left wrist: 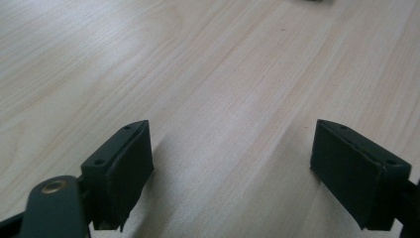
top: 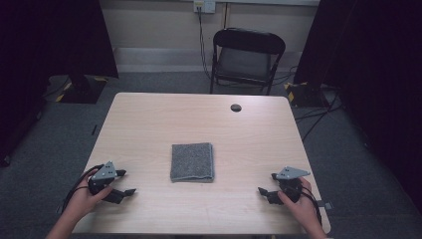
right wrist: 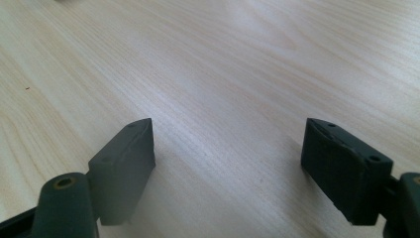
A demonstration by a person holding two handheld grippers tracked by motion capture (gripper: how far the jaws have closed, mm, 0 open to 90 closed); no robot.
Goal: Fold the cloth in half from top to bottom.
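Pale wooden table (top: 149,119) carries a folded grey cloth (top: 192,162) at its middle, looking untouched or already finished; left gripper (top: 124,182) and right gripper (top: 266,184) flank the cloth, well apart, jaws wide open, holding nothing

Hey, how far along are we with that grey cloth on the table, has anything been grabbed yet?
Already done: the grey cloth lies as a neat folded rectangle in the middle of the table. In hand: nothing. The left gripper and right gripper rest near the table's front edge on either side of the cloth, apart from it, with jaws wide open over bare wood. Left: whatever handling the cloth needs, since neither gripper touches it.
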